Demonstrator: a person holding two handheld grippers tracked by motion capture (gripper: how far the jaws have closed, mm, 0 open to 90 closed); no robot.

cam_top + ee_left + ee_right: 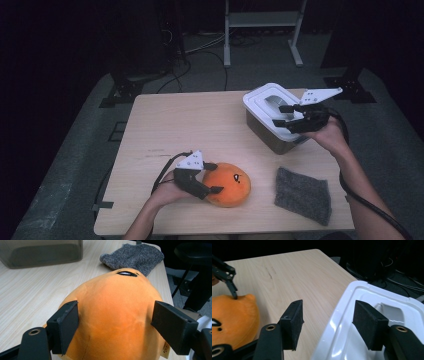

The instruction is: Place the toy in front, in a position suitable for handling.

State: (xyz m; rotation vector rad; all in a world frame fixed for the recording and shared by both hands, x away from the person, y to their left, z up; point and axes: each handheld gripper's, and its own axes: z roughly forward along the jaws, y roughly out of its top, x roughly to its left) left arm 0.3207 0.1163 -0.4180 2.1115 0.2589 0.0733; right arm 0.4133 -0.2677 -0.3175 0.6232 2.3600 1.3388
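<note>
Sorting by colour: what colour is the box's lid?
White lid, clearest in the right gripper view.

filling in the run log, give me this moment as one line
left gripper: open around orange plush | right gripper: open over white lid | grey cloth: untouched

A: Left gripper [210,178]: held low at the near side of the high view, forearm entering from the bottom edge; hand wrapped round the body from behind, jaws pointing to the person's right; cable looping back from its rear.

B: Jaw state? In the left gripper view [115,326] both pads stand wide apart, one either side; cannot tell whether the pads press.

A: Noted. Right gripper [282,115]: raised farther out, forearm stretched forward and bent at the wrist; jaws pointing to the person's left; grey plate on top, cable trailing down along the arm.

B: Right gripper view [328,326]: jaws parted, nothing pinched between the pads.
</note>
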